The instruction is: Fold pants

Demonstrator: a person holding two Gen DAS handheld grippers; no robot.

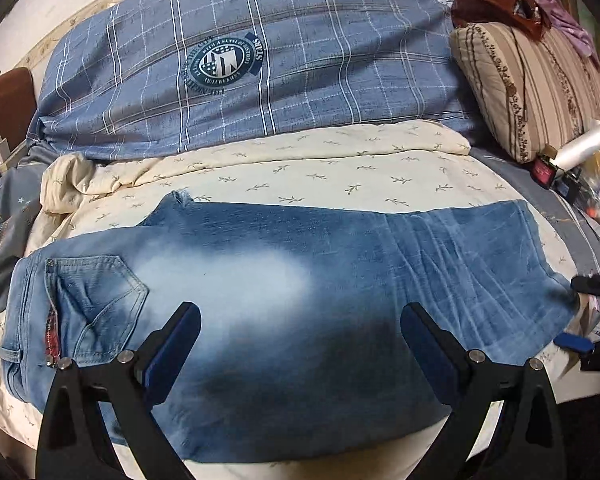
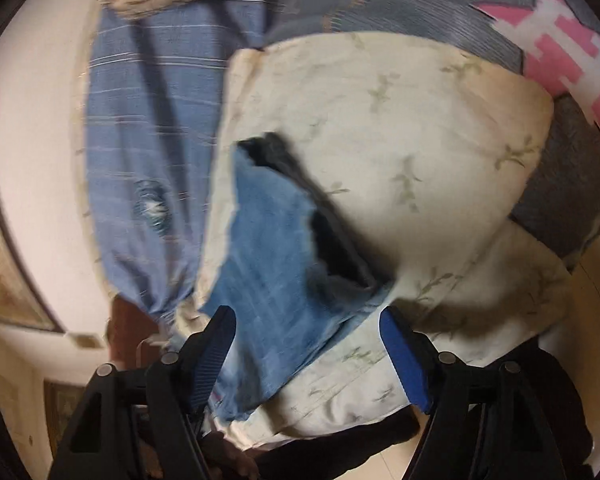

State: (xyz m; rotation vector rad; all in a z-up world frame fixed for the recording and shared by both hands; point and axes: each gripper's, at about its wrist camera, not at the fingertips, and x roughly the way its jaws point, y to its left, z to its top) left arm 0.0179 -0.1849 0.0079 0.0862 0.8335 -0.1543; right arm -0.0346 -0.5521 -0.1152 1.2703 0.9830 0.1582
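Note:
Faded blue jeans (image 1: 300, 272) lie flat across a cream leaf-print sheet (image 1: 340, 168), waistband and back pocket (image 1: 96, 300) at the left, leg ends at the right. My left gripper (image 1: 300, 320) hovers over the middle of the jeans, jaws wide open and nothing pinched. At the far right edge of that view part of my right gripper (image 1: 588, 312) shows by the leg ends. The right wrist view is blurred. There my right gripper (image 2: 306, 320) stands open over the leg ends of the jeans (image 2: 268, 272), and its pads do not press on the denim.
A big blue checked duvet (image 1: 260, 60) is heaped behind the sheet. A striped cushion (image 1: 532, 88) with clothes on it, a white roll (image 1: 584, 144) and small clutter fill the back right. A white charger (image 1: 2, 148) lies at the left. A pink-and-white patterned cloth (image 2: 560, 52) lies beyond the sheet.

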